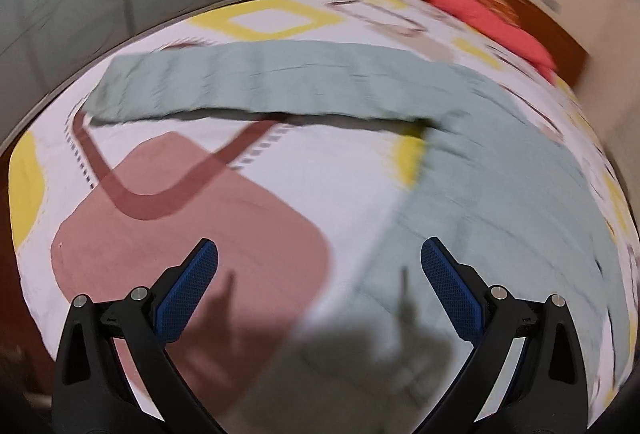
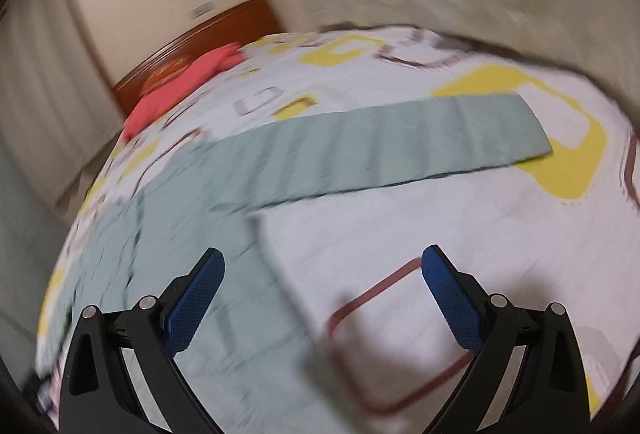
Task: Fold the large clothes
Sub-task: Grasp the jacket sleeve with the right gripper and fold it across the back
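A wide bed covered by a white sheet printed with yellow, brown and dusty-pink rounded squares [image 1: 280,177] was seen filling both views, with a dark wooden headboard [image 2: 192,45] and a coral-red pillow [image 2: 176,89] at its far end. On the sheet was laid a large pale sage-green ribbed knit garment [image 1: 500,173]. Its body was spread on the right half of the left wrist view, running from near to far, and one long sleeve [image 1: 248,81] was stretched flat across the bed to the left, roughly square to the body. In the right wrist view the same sleeve [image 2: 400,149] was seen pointing right, the cuff ending on a yellow square.

The knit was judged soft, limp and fairly light, likely to sag and stretch if lifted by one point; the cuff end and the shoulder seam were judged the best holds, pinched through both layers.

The left gripper [image 1: 320,290] was held wide open above the body's near edge, nothing between its blue pads. The right gripper [image 2: 322,294] was likewise spread wide and empty.
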Motion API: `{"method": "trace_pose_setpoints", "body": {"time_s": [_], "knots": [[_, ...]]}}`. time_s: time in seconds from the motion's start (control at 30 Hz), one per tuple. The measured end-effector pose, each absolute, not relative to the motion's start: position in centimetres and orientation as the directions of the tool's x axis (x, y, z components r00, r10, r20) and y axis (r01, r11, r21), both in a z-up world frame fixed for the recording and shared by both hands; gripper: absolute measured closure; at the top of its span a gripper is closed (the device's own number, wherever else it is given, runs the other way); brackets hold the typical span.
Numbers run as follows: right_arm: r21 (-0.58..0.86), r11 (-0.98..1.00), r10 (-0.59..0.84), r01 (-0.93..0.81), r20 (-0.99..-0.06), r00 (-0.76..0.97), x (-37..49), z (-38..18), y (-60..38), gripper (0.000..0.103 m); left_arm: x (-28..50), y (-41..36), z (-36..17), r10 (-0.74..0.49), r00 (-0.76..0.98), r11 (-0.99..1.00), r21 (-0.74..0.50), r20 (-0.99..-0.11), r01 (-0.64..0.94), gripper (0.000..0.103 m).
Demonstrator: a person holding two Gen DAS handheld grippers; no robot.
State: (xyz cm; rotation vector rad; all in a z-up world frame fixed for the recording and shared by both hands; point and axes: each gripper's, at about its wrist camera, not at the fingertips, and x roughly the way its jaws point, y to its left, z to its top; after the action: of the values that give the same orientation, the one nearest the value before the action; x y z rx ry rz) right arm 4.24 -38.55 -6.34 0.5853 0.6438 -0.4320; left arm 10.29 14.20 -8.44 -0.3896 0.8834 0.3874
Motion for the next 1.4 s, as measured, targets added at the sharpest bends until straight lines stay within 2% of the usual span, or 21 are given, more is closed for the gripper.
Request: {"method": "trace_pose_setpoints", "body": {"time_s": [0.2, 0.3, 0.37, 0.4, 0.43, 0.53, 0.73, 0.97, 1.0, 1.07, 1.13, 1.2, 1.4], "knots": [[0.436, 0.624, -0.272, 0.648, -0.657, 0.703, 3.9, -8.8, -46.1, 0.006, 11.7, 17.7, -10.8, 0.243, 0.514, 0.778, -0.150, -0.823, -0.609, 0.002], [0.509, 0.544, -0.266, 0.668, -0.650, 0.712, 3.2, -10.1, -49.2, 0.008, 11.6, 18.8, -11.3, 0.272, 0.505, 0.744, -0.154, -0.819, -0.650, 0.002], [0.540, 0.495, -0.274, 0.681, -0.647, 0.712, 2.5, -10.9, -50.4, 0.016, 11.5, 19.2, -11.3, 0.299, 0.508, 0.738, -0.142, -0.807, -0.660, 0.002], [0.550, 0.480, -0.274, 0.684, -0.646, 0.712, 2.4, -11.2, -51.0, 0.025, 11.6, 19.3, -11.4, 0.309, 0.508, 0.737, -0.134, -0.804, -0.662, 0.002], [0.560, 0.461, -0.272, 0.688, -0.649, 0.710, 2.3, -11.7, -51.6, 0.027, 11.5, 19.2, -11.4, 0.316, 0.505, 0.736, -0.128, -0.803, -0.665, 0.002], [0.612, 0.407, -0.257, 0.678, -0.636, 0.728, 2.2, -12.9, -53.1, 0.027, 11.7, 19.2, -11.6, 0.328, 0.500, 0.735, -0.116, -0.801, -0.668, 0.002], [0.709, 0.321, -0.304, 0.627, -0.550, 0.778, 1.4, -13.6, -55.1, 0.026, 11.9, 19.4, -11.6, 0.337, 0.491, 0.731, -0.106, -0.803, -0.674, 0.002], [0.747, 0.314, -0.331, 0.586, -0.493, 0.805, 1.8, -13.8, -56.9, 0.027, 12.2, 19.2, -11.8, 0.349, 0.479, 0.734, -0.083, -0.806, -0.674, 0.002], [0.752, 0.303, -0.335, 0.586, -0.491, 0.804, 1.8, -13.9, -57.2, 0.030, 12.1, 19.2, -11.8, 0.349, 0.479, 0.734, -0.082, -0.805, -0.674, 0.002], [0.730, 0.288, -0.354, 0.620, -0.521, 0.777, 1.9, -13.9, -57.6, 0.046, 12.2, 19.2, -11.8, 0.352, 0.473, 0.736, -0.073, -0.807, -0.673, 0.002], [0.708, 0.284, -0.363, 0.647, -0.545, 0.756, 2.2, -14.0, -58.2, 0.072, 12.3, 19.2, -11.7, 0.360, 0.464, 0.738, -0.058, -0.809, -0.673, 0.002], [0.704, 0.293, -0.343, 0.647, -0.555, 0.758, 2.4, -14.1, -58.8, 0.090, 12.4, 19.3, -11.6, 0.367, 0.456, 0.737, -0.045, -0.811, -0.674, 0.002], [0.657, 0.425, -0.313, 0.622, -0.538, 0.783, 4.9, -11.4, -57.0, 0.095, 12.3, 20.1, -11.7, 0.398, 0.431, 0.725, -0.010, -0.810, -0.689, 0.002]]}}
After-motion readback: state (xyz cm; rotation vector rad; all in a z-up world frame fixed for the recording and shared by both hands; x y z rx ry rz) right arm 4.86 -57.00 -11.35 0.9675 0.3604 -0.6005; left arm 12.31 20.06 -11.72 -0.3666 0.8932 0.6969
